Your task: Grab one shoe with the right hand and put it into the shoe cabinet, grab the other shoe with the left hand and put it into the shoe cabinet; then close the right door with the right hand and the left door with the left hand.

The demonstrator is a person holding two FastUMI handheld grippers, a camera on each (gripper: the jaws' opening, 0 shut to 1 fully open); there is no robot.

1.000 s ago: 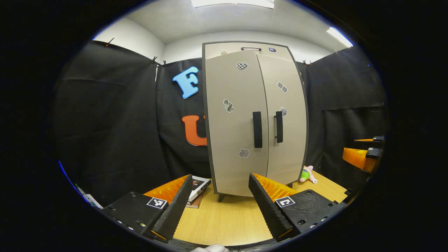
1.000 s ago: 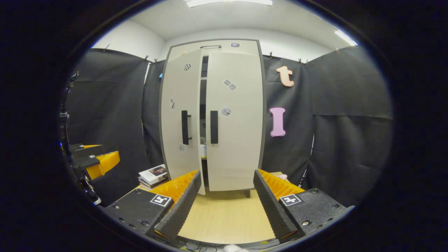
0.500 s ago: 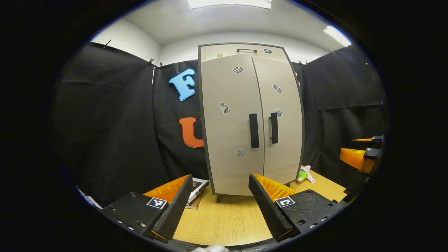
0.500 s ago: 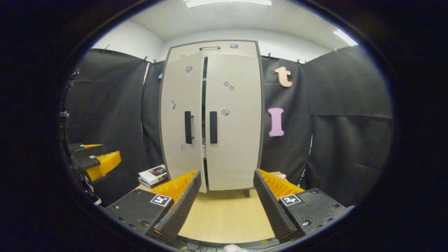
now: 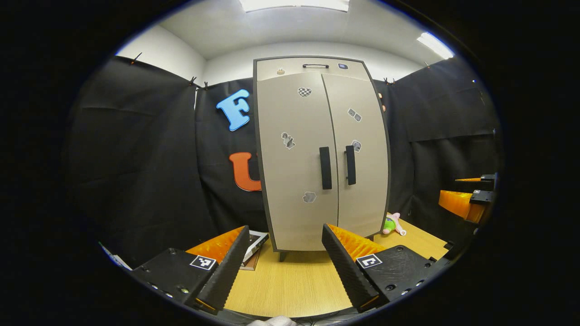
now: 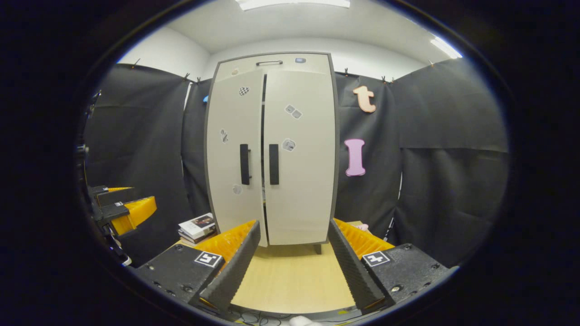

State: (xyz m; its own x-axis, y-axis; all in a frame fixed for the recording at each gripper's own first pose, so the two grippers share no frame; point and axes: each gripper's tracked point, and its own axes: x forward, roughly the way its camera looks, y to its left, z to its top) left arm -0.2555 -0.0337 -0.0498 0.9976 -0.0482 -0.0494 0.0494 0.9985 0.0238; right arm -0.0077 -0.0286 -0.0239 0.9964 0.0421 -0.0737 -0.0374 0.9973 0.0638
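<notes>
While the shoe cabinet (image 5: pixel 317 158) stood at the back of the wooden table (image 5: pixel 294 285), the left gripper (image 5: pixel 283 267) hung well in front of it, fingers spread wide, gripping nothing. Right gripper (image 6: pixel 292 267) was the same: wide apart, empty. Left door (image 6: pixel 233 154) sat a crack ajar, right door (image 6: pixel 299 154) flush. Books (image 6: pixel 197 226) lay left of the cabinet, a plush toy (image 5: pixel 393 224) right. Stickers on the doors were too small to read.

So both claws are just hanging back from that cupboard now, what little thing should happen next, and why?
Probably a last nudge from the left gripper on the left door: in the right gripper view a thin dark gap shows between it and the right door. Both grippers are open and off the cabinet.
</notes>
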